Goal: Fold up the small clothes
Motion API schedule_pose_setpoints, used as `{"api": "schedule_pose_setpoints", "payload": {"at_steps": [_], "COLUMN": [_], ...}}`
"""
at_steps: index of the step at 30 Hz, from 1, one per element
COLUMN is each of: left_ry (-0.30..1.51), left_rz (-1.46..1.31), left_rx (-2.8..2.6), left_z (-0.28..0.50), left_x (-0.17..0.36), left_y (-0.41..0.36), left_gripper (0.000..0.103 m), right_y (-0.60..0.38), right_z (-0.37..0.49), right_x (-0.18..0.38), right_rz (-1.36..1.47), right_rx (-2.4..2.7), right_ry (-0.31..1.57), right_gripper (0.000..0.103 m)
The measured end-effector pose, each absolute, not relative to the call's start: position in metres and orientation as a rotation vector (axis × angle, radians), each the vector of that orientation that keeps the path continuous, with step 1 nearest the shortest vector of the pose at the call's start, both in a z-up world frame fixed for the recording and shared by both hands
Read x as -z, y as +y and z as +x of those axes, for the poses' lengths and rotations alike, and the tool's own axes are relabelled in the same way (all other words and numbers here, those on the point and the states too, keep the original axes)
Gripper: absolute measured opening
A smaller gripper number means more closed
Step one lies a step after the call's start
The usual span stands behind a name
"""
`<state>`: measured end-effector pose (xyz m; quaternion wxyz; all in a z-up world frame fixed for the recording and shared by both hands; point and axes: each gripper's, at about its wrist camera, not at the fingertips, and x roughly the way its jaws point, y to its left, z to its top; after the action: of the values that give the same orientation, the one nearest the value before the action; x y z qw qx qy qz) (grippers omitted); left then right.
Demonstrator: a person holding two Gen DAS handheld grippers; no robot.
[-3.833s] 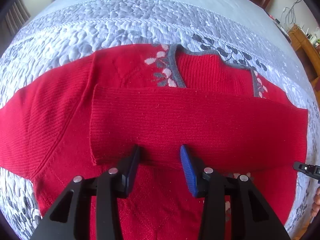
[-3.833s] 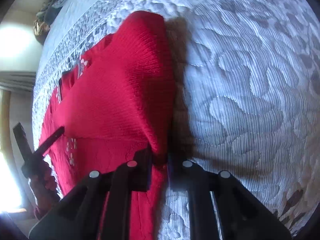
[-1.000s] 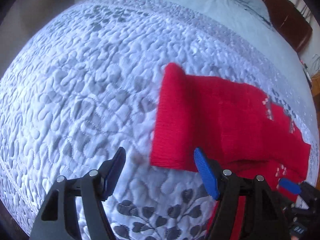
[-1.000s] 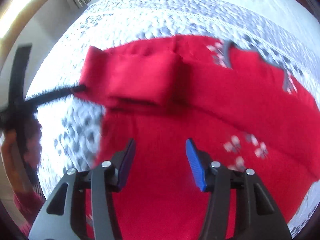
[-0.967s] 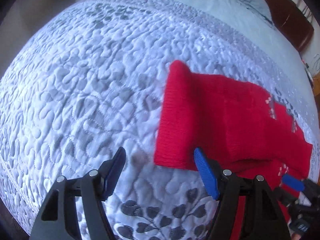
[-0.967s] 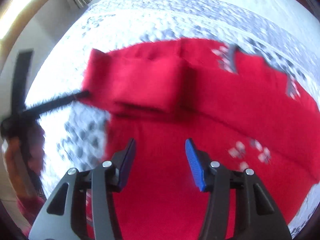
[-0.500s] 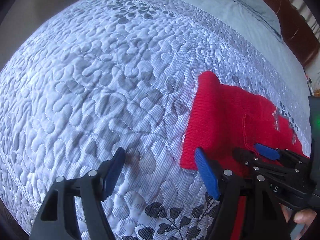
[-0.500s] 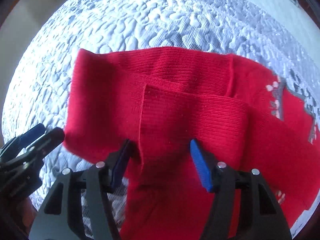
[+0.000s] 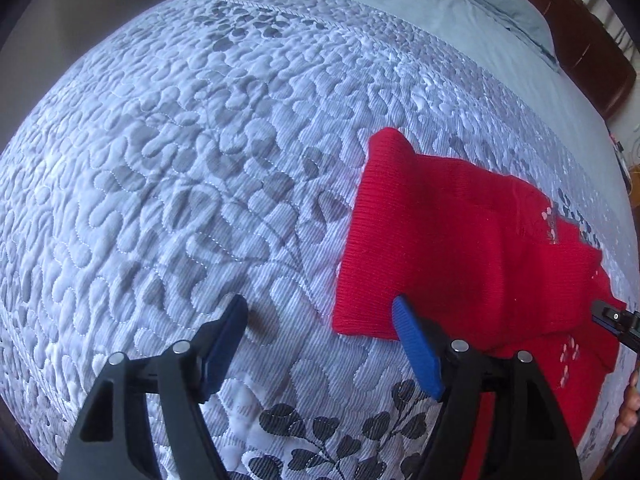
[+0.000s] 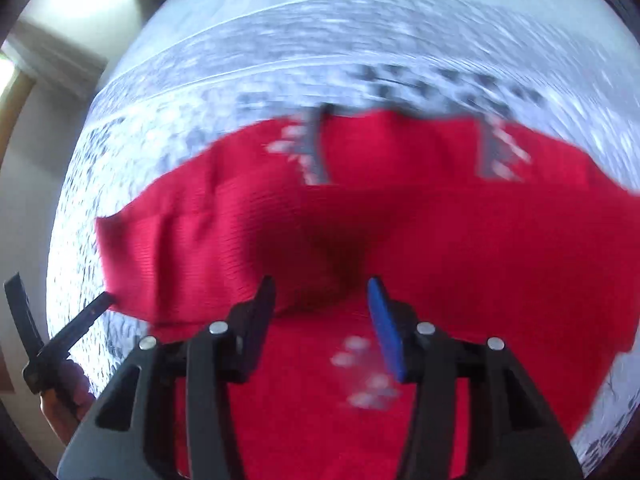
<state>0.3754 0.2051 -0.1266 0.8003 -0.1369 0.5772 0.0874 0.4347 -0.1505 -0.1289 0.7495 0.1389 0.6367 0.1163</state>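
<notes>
The red sweater (image 10: 400,232) lies flat on the quilt (image 9: 180,160) of the bed, neck towards the far side of the bed. Both sleeves are now folded in across the chest. A few seconds ago only one sleeve lay over the body; now the second one is also laid over, and its cuff end (image 9: 384,248) makes the left edge of the bundle in the left wrist view.

The left gripper (image 9: 320,332) has let go and hangs over bare quilt just beside that left edge. Its jaws are apart and have just been opening a little more, with nothing between them; only the blue pad stands close to the lower corner of the sleeve.

The right gripper (image 10: 322,308) was over the left part of the sweater a moment ago and has swung back towards the middle; its view is blurred from the motion. Its jaws have just been closing partly, but they are still apart, above the cloth, and they hold nothing as far as I can see.

I judge the sleeve step is finished. What remains is probably to fold the body over, so each gripper needs a new hold on an edge.
</notes>
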Motion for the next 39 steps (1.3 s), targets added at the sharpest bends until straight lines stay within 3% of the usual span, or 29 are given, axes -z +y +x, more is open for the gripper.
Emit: {"api": "schedule_pose_setpoints", "payload": {"at_steps": [6, 20, 21, 25, 26, 39], "left_ry": [1.227, 1.24, 1.239, 1.238, 1.237, 1.196], "left_rz": [-0.243, -0.263, -0.261, -0.257, -0.257, -0.233], "left_rx": [-0.154, -0.163, -0.162, -0.164, -0.164, -0.122], "left_z": [0.376, 0.38, 0.38, 0.381, 0.381, 0.381], "left_x": [0.122, 0.134, 0.133, 0.132, 0.132, 0.122], "left_y": [0.185, 0.186, 0.185, 0.184, 0.183, 0.162], "left_gripper": [0.076, 0.078, 0.078, 0.078, 0.078, 0.079], "right_y": [-0.185, -0.148, -0.148, -0.144, -0.146, -0.284], "right_z": [0.439, 0.471, 0.474, 0.48, 0.479, 0.451], "right_x": [0.15, 0.177, 0.179, 0.175, 0.172, 0.089], "right_rz": [0.381, 0.386, 0.397, 0.364, 0.369, 0.481], "right_rx": [-0.258, -0.365, -0.363, -0.401, -0.427, -0.295], "right_ry": [1.423, 1.44, 1.439, 1.428, 1.423, 1.281], "right_gripper": [0.062, 0.059, 0.056, 0.012, 0.006, 0.004]}}
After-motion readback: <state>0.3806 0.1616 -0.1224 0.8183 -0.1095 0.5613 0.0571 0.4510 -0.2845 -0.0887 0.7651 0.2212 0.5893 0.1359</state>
